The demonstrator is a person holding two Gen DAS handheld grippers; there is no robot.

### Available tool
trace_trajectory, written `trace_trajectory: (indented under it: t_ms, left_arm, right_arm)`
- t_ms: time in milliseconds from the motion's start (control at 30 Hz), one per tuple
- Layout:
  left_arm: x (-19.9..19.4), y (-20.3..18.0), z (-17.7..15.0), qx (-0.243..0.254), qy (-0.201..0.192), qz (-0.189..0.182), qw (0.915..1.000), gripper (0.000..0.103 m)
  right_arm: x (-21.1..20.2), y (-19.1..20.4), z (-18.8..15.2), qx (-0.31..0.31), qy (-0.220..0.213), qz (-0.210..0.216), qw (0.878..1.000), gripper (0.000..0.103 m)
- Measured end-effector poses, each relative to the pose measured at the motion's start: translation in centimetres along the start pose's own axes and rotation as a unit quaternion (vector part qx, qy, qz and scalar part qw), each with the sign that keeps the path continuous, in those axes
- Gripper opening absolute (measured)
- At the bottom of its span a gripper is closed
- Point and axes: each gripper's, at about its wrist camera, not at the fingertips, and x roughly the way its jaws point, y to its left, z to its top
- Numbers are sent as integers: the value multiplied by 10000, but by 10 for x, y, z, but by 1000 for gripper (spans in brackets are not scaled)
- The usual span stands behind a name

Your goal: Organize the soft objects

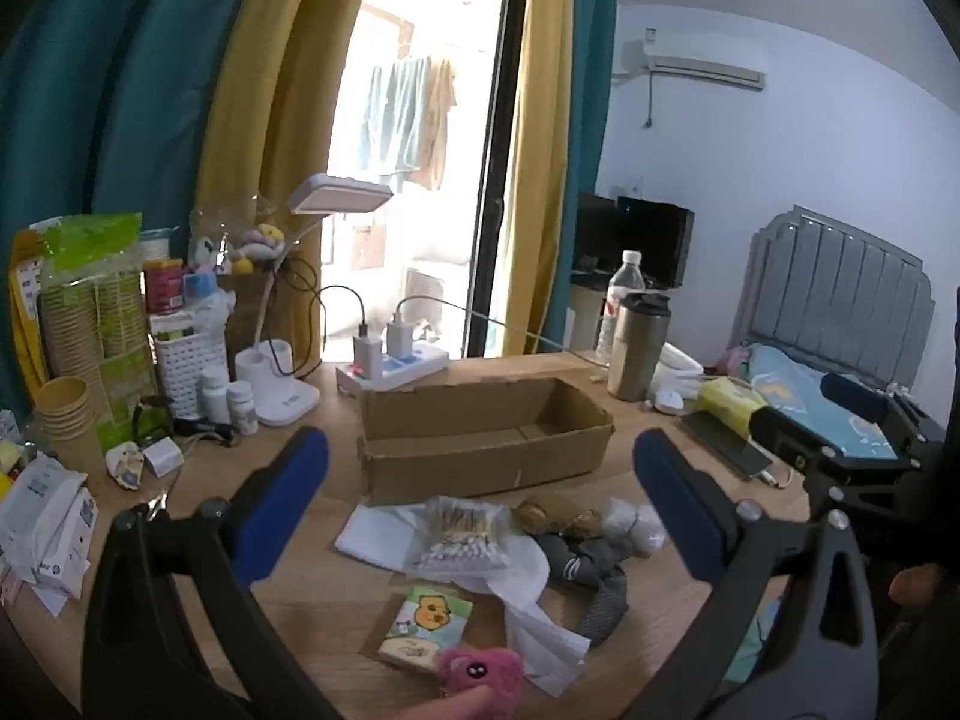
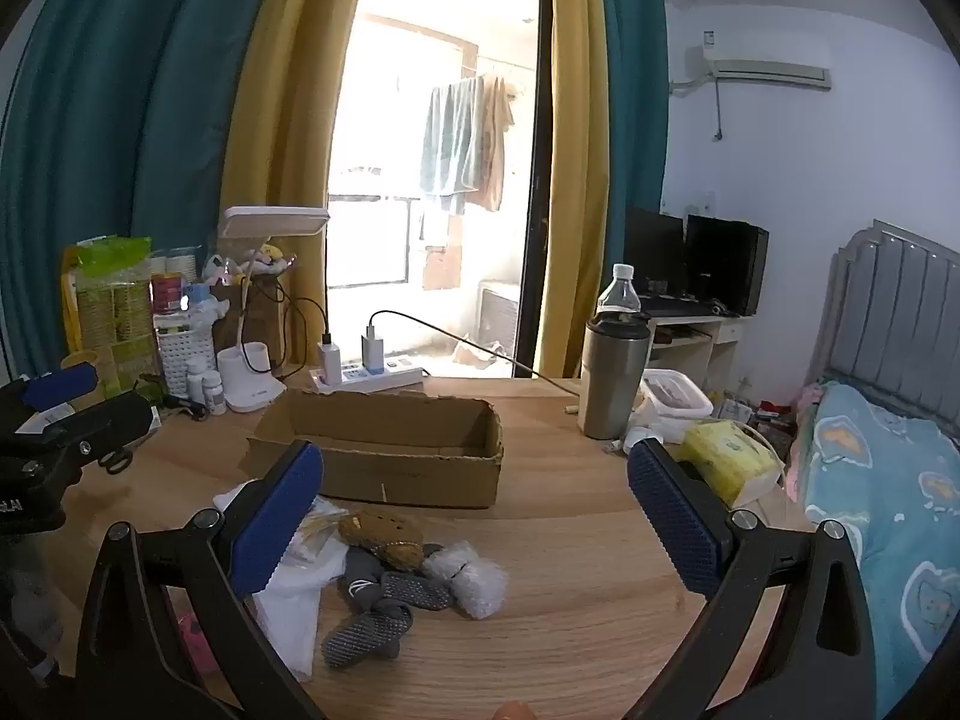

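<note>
Two grippers, both spread wide with nothing between the pads, hovering short of the pile. Left gripper [image 1: 480, 504] and right gripper [image 2: 474, 516] look staged for a first pick, I'd guess.

Everything relative to the cardboard box [image 1: 480, 438]: the soft stuff sits loose on the table just in front of it, presumably dumped there so it can go straight in (the box looks empty). Nearest is a pink plush [image 1: 480, 669], then the tissue pack [image 1: 427, 627], grey socks [image 2: 375, 606], a fluffy white ball [image 2: 471, 576] and a brown knit thing [image 2: 381, 534]. Behind the box stands the power strip [image 1: 399, 369].

Only the left view shows the pink plush and the bag of cotton swabs [image 1: 459, 534]; the right view shows the socks' grippy soles.
</note>
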Motion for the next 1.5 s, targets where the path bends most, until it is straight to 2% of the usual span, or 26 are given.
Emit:
trace_trajectory:
  t_ms: [133, 167, 200, 333, 1500]
  left_arm:
    - [2, 2, -1, 24, 75, -59, 10000, 103]
    - [5, 9, 0, -100, 101, -79, 9999, 103]
    - [-1, 3, -2, 23, -3, -47, 10000, 103]
    - [1, -4, -6, 163, 39, 39, 9999, 103]
    - [2, -3, -5, 201, 168, 105, 9996, 103]
  right_arm:
    - [0, 0, -1, 13, -34, 3, 10000, 103]
    - [0, 0, -1, 19, -32, 2, 10000, 103]
    - [2, 0, -1, 9, 12, 3, 10000, 103]
    - [0, 0, 0, 17, 25, 23, 10000, 103]
    - [-2, 5, 0, 57, 44, 71, 9999, 103]
